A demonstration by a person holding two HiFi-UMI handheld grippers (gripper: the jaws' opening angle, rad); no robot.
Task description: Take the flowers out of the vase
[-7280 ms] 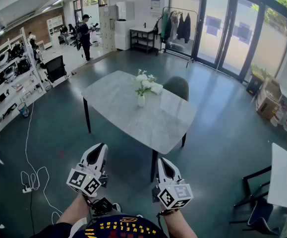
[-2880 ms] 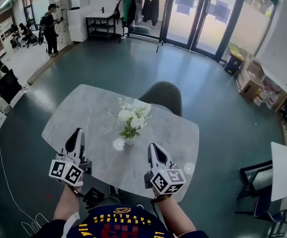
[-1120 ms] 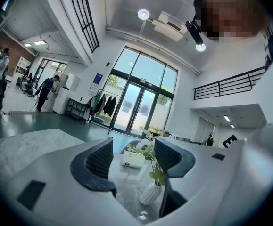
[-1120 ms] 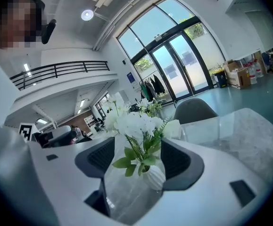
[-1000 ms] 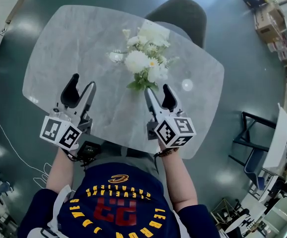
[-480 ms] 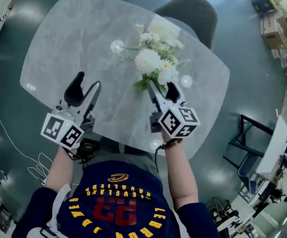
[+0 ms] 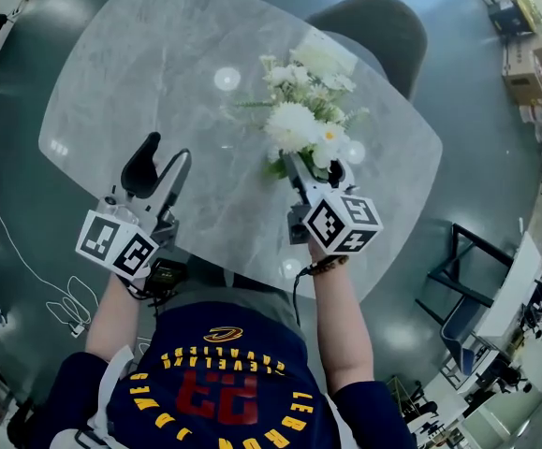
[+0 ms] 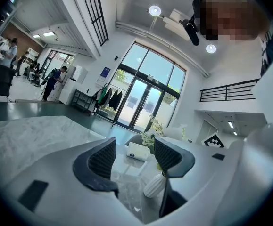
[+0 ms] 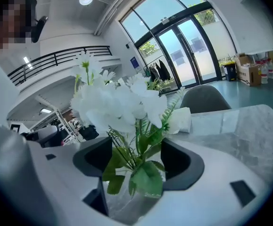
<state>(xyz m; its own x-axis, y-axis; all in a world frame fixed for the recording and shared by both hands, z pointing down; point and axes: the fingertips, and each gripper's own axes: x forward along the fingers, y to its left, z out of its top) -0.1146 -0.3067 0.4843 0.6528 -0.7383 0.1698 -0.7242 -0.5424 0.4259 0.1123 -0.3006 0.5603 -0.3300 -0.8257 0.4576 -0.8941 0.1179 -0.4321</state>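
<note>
Left gripper: jaws released, nothing between them. It hangs over the table, apart from the flowers on their left. I judge it best used to steady the vase, which its own view shows just past its right-hand jaw, ribbed, white and upright.

Right gripper: jaws spread wide. The stems and leaves stand between the pads, not yet pinched. For a clean extraction I would close low on the bunched stems, gather all of them, then lift straight up so the vase does not tip.

Containers: one vase on the table, holding the full bunch of white blooms and green foliage. In the head view the blooms hide it. No stem is out yet.
</note>
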